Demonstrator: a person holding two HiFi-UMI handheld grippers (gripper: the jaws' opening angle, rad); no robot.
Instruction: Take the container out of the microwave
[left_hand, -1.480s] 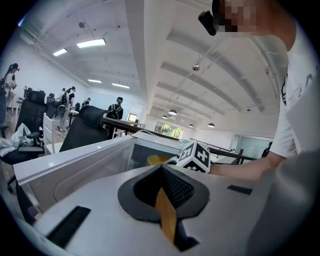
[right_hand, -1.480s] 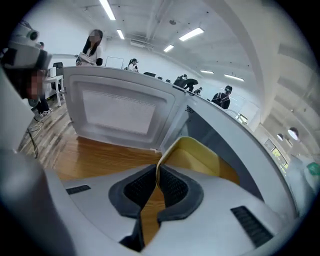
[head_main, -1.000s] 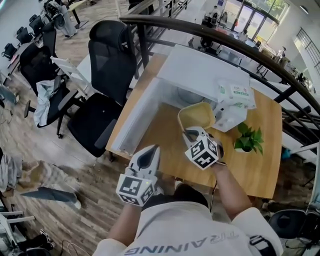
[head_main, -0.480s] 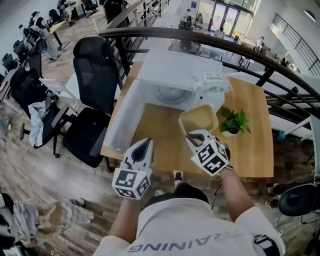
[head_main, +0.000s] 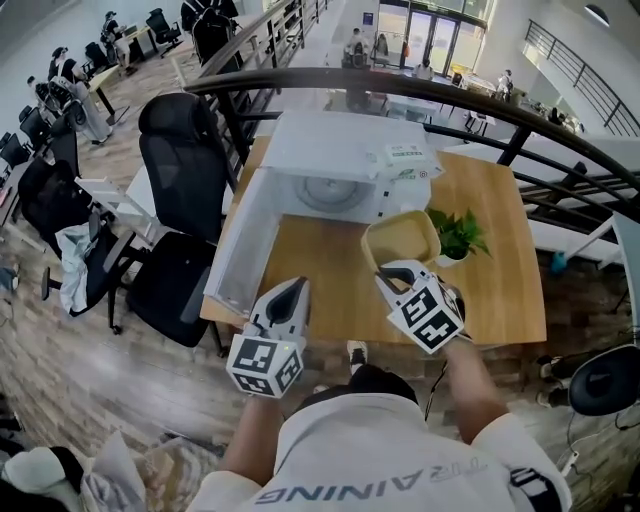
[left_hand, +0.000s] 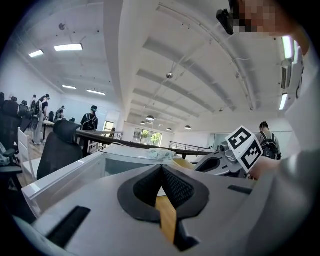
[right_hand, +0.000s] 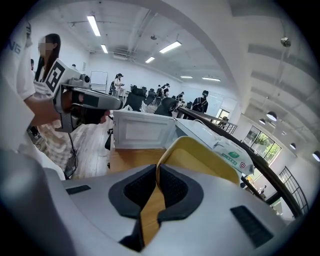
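The yellow container (head_main: 400, 238) hangs above the wooden table (head_main: 500, 290), in front of the white microwave (head_main: 340, 150). My right gripper (head_main: 385, 272) is shut on its near rim. In the right gripper view the thin yellow wall (right_hand: 200, 155) sits pinched between the dark pads (right_hand: 172, 187). The microwave door (head_main: 240, 255) stands swung open to the left. My left gripper (head_main: 297, 287) hovers over the table's near edge, left of the right one. Its jaws (left_hand: 161, 170) meet with nothing between them.
A small potted plant (head_main: 455, 232) stands just right of the container. A white packet (head_main: 405, 160) lies on top of the microwave. A black office chair (head_main: 175, 140) stands left of the table. A dark curved railing (head_main: 500, 110) runs behind it.
My right gripper has drawn the yellow container up and back from the microwave's mouth toward me. The left gripper has drifted a little upward, still shut and empty.
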